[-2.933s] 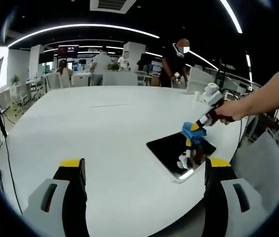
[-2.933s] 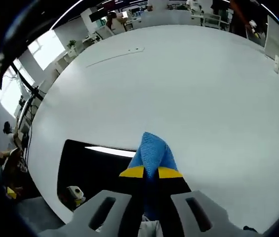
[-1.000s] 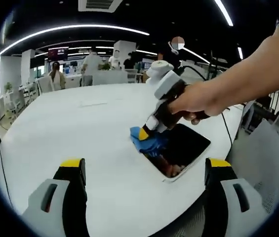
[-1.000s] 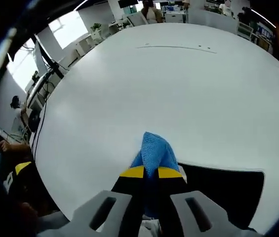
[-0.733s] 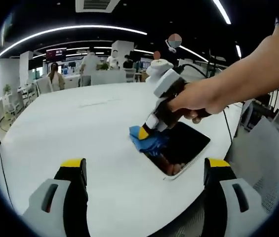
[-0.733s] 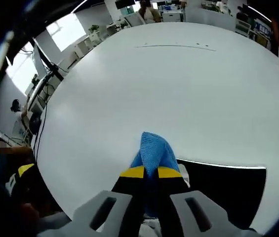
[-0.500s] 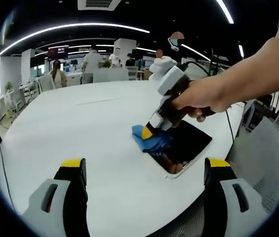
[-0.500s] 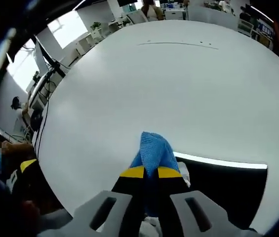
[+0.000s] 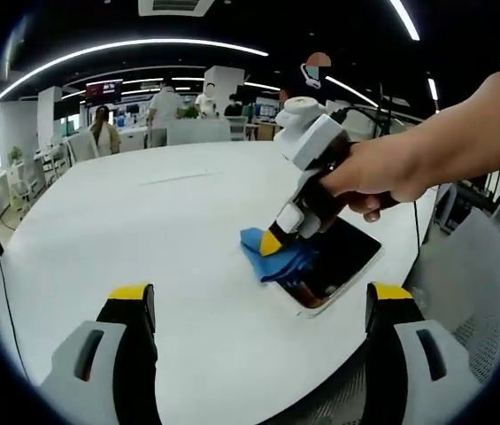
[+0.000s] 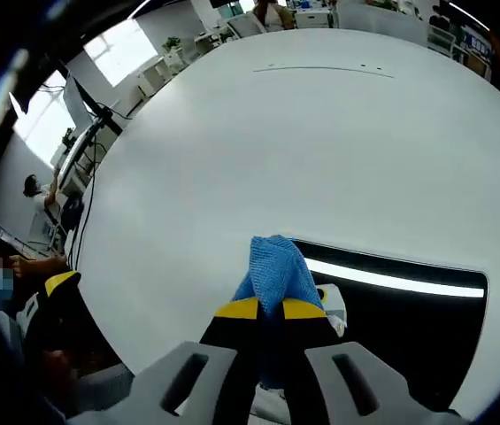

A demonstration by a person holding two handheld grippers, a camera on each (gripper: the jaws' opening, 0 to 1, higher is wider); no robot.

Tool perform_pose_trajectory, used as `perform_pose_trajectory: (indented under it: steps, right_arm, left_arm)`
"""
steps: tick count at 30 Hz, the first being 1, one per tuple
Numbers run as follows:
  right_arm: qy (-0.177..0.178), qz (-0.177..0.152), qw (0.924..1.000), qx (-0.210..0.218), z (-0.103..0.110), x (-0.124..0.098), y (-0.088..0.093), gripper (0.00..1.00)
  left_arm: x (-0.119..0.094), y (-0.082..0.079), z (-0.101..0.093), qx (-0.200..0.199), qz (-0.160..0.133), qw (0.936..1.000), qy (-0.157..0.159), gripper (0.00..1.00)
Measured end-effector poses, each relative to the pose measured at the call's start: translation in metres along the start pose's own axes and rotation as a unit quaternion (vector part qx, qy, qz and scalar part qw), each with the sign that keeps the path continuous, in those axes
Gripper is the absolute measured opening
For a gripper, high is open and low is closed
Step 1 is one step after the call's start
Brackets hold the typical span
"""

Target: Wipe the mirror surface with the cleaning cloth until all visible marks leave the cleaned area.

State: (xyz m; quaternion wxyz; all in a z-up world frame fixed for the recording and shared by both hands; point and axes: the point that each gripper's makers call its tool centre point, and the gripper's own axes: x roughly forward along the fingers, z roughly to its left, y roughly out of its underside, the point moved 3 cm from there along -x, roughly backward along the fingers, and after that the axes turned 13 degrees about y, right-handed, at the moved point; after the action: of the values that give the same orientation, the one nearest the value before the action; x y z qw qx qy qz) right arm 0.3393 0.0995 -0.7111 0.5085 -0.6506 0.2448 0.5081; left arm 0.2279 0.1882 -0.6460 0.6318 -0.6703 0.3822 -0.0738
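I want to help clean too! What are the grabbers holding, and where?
The right hand-held gripper pinches the blue cleaning cloth by its bunched near end. The left hand-held gripper holds nothing.

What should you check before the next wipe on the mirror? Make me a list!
1. Blue cloth clamped in the right gripper: ok.
2. Cloth touching the mirror: ok, it sits at the mirror's edge, partly over the white table.
3. Mirror flat on the table: ok.
4. Left gripper out of the way: ok, jaws open and holding nothing, short of the mirror.
5. Marks gone from the glass: cannot tell, reflections cover the surface.
6. Mirror and cloth both in sight: ok.
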Motion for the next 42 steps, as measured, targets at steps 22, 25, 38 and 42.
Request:
perform_pose_trajectory:
  steps: [22,25,38,42]
  right_arm:
    - [-0.023,0.03,0.9993,0.004,0.012,-0.011,0.021,0.01]
    - [-0.021,0.029,0.9994,0.0,0.012,-0.01,0.02,0.01]
    - [-0.02,0.021,0.9995,-0.013,0.012,-0.012,0.021,0.01]
    - [-0.021,0.018,0.9995,-0.014,0.012,-0.014,0.022,0.01]
  left_arm:
    - [-0.004,0.002,0.002,-0.003,0.003,1.0,-0.009,0.97]
    - [-0.004,0.002,0.002,-0.005,0.003,0.9999,-0.01,0.97]
    - [-0.004,0.001,0.003,-0.004,0.002,0.9999,-0.013,0.97]
    - [-0.005,0.001,0.004,-0.005,0.0,0.9999,-0.016,0.97]
